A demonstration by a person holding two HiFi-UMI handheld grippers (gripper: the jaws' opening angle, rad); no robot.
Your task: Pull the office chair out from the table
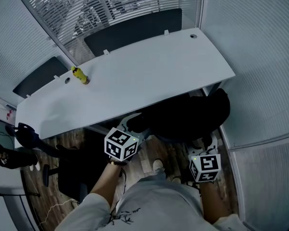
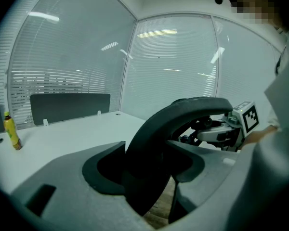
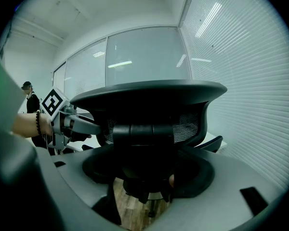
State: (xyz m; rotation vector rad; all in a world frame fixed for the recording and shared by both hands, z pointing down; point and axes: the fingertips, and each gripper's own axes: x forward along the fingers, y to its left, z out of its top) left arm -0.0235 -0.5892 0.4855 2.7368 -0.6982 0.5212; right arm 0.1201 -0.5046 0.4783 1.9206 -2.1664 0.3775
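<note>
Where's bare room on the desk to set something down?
Most of the desk is bare: everything from the bottle rightward to the far end, plus the strip in front of the bottle. It is crowded at the right front edge, where the left gripper and the right gripper hold the tucked-in chair.

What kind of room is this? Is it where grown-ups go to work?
Most likely an office, a small glass-walled one. There is a long white desk, a black office chair pushed under it, and glass walls with blinds around them.
</note>
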